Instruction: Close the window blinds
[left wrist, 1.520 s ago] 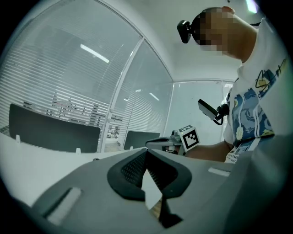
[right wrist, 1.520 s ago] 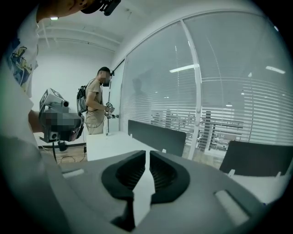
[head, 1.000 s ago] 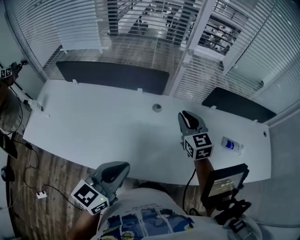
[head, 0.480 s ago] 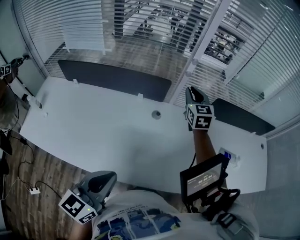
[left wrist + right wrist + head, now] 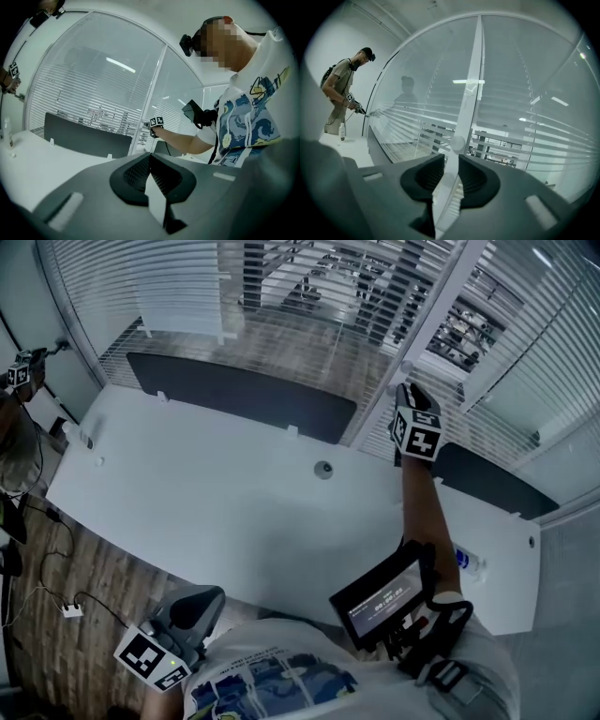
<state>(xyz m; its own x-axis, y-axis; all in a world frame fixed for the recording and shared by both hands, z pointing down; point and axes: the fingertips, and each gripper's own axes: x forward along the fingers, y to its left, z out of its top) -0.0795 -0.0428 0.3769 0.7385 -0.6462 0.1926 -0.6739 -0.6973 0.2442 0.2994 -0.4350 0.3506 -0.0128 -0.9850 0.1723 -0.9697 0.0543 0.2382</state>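
White slatted blinds (image 5: 187, 287) hang behind glass across the far wall, split by a white window post (image 5: 441, 306) with a small round knob (image 5: 406, 366). My right gripper (image 5: 404, 390) reaches over the desk to that post. In the right gripper view its jaws (image 5: 451, 159) stand apart and have just been opening; the knob (image 5: 457, 142) sits just beyond the tips and nothing is between the pads. The blinds (image 5: 417, 122) fill that view. My left gripper (image 5: 200, 598) hangs low by my body, its jaws (image 5: 150, 157) meeting at the tips on nothing.
A long white desk (image 5: 206, 493) runs under the window, with dark divider panels (image 5: 244, 395) along its back edge, a round grommet (image 5: 323, 469) and a small bottle (image 5: 469, 562). A screen unit (image 5: 380, 594) rides on my right forearm. Another person (image 5: 344, 89) works at the far left.
My right gripper has travelled from over the desk's middle up and away to the window post, and its jaws now stand wider. The left gripper slid a little toward my body.
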